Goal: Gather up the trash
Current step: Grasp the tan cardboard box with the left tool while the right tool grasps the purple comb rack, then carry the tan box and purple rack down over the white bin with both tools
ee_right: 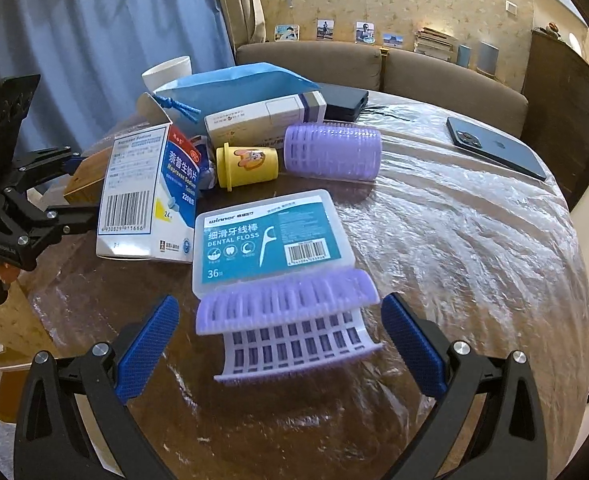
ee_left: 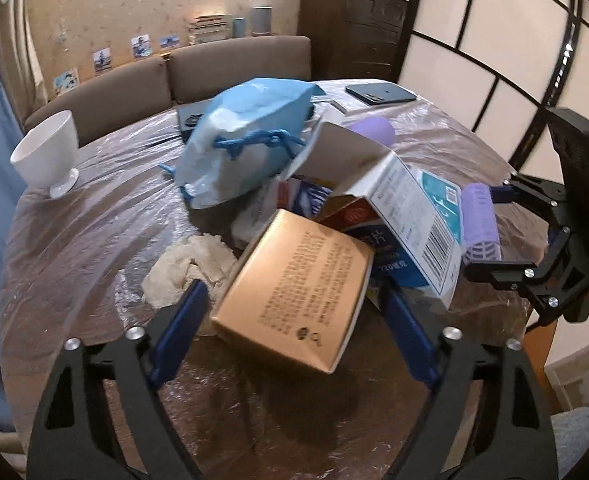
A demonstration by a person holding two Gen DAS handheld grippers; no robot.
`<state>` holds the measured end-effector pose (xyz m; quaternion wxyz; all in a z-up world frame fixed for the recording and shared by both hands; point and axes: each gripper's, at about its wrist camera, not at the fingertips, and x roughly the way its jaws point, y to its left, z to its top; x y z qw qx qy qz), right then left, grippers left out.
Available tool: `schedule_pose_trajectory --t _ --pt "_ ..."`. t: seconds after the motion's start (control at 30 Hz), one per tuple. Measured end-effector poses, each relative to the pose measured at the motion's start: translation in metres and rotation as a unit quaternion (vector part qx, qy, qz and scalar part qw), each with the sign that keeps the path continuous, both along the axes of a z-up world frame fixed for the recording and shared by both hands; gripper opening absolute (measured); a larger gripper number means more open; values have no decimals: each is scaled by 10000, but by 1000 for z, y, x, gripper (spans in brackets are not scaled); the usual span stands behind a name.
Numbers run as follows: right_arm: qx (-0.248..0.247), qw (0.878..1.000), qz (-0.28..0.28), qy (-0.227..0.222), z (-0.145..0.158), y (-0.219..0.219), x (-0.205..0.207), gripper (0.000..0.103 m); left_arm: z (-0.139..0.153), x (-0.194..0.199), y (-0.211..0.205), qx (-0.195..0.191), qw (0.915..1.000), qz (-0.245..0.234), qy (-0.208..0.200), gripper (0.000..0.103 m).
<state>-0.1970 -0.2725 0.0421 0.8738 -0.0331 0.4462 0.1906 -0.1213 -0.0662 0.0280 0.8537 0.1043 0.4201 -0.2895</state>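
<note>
A tan cardboard box (ee_left: 294,288) lies tilted between my left gripper's (ee_left: 294,312) open blue pads, which stand at its two sides; whether they touch it I cannot tell. Beside it lie a crumpled tissue (ee_left: 186,272), an open white-and-blue medicine box (ee_left: 394,200) and a blue drawstring bag (ee_left: 250,136). My right gripper (ee_right: 280,332) is open around a purple hair roller (ee_right: 290,320), with gaps on both sides. Beyond it lie a dental floss box (ee_right: 270,236), the medicine box (ee_right: 146,200), a yellow cup (ee_right: 246,164) and a second purple roller (ee_right: 334,152).
A white footed cup (ee_left: 48,152) stands at the table's left. A phone (ee_right: 494,148) lies far right, a dark case (ee_right: 342,106) and long white box (ee_right: 262,118) at the back. The round table (ee_right: 454,260) is covered in plastic film. A sofa (ee_left: 214,68) stands behind.
</note>
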Motion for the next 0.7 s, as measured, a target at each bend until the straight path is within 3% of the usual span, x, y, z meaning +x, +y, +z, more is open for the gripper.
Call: schedule_pose_trajectory --t 0.13,0.37,0.7 --pt "-59 10000 39 33 -5 3 1 99 1 -4 -4 141 9998 -77 -141 60" --pt "-67 9999 111 -12 -3 2 -5 74 6 -15 -3 0 9998 -77 -192 57" --pt "245 9988 -415 -120 17 -17 -31 74 15 -43 6 -317 9985 425 -146 57"
